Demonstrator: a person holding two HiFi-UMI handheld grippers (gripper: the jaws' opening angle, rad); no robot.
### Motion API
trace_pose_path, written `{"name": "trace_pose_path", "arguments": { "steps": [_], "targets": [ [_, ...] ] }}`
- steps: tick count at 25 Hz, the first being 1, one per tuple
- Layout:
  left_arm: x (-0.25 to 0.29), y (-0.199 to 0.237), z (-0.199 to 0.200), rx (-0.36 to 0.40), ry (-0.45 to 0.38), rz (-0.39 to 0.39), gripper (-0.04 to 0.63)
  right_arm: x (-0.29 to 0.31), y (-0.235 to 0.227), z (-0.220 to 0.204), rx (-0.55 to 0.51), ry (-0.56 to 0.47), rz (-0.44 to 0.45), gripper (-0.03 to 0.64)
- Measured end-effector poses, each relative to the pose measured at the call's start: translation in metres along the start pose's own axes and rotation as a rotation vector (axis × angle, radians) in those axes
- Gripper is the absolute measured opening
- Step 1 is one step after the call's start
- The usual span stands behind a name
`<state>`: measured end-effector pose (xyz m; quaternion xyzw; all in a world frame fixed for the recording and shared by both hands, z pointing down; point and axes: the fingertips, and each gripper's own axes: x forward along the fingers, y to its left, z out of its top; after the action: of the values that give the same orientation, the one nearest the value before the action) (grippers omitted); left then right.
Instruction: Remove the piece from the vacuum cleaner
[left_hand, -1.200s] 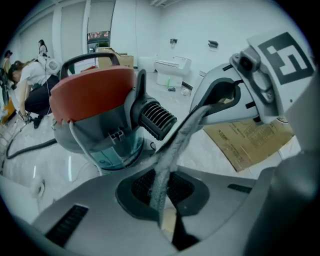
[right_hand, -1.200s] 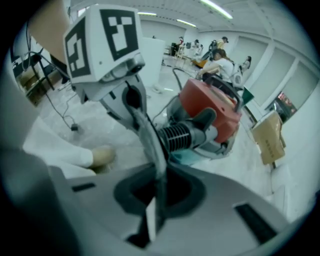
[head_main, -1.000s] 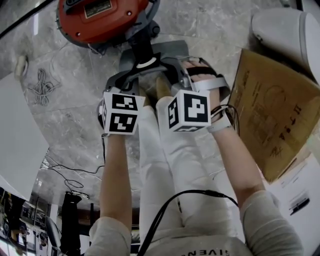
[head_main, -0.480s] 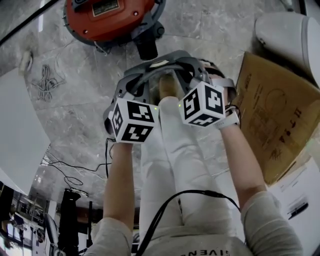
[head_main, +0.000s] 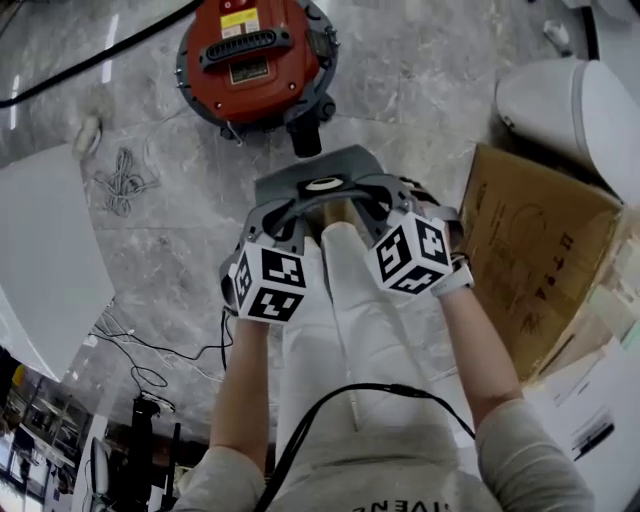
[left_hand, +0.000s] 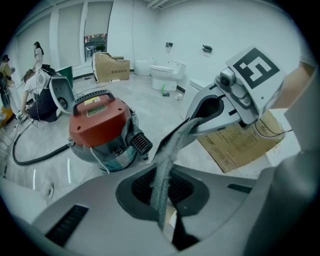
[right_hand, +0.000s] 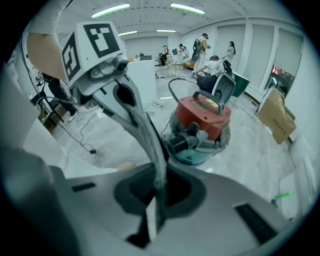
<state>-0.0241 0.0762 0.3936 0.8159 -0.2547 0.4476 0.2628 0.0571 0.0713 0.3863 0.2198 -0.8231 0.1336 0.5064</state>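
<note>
Jaws of the left gripper and right gripper pinch the gray piece. Hold tight and lift it level, away from the vacuum cleaner.

Both tools are matte grey plastic. The left tool and right tool each have a curved shell with a teardrop cut-out and a round knob under a white cube. The left cube and right cube, above the white trousers, bear black square markers. A thin black cable loops across the trousers. Pale grey sleeves flank the trousers, and a white wristband shows to their right.
</note>
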Motion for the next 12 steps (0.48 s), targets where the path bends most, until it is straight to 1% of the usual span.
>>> {"name": "trace_pose_path", "arguments": {
  "steps": [5, 8, 12],
  "targets": [
    [-0.046, -0.005, 0.018, -0.008, -0.028, 0.005, 0.034, -0.042, 0.002, 0.029, -0.032, -0.017, -0.012, 0.025],
    [-0.073, -0.012, 0.03, -0.008, -0.041, -0.009, 0.034, -0.07, 0.003, 0.045, -0.049, -0.024, -0.019, 0.025],
    [-0.11, -0.027, 0.048, 0.038, -0.04, -0.036, 0.034, -0.11, 0.005, 0.061, -0.043, -0.037, -0.02, 0.025]
  ]
}}
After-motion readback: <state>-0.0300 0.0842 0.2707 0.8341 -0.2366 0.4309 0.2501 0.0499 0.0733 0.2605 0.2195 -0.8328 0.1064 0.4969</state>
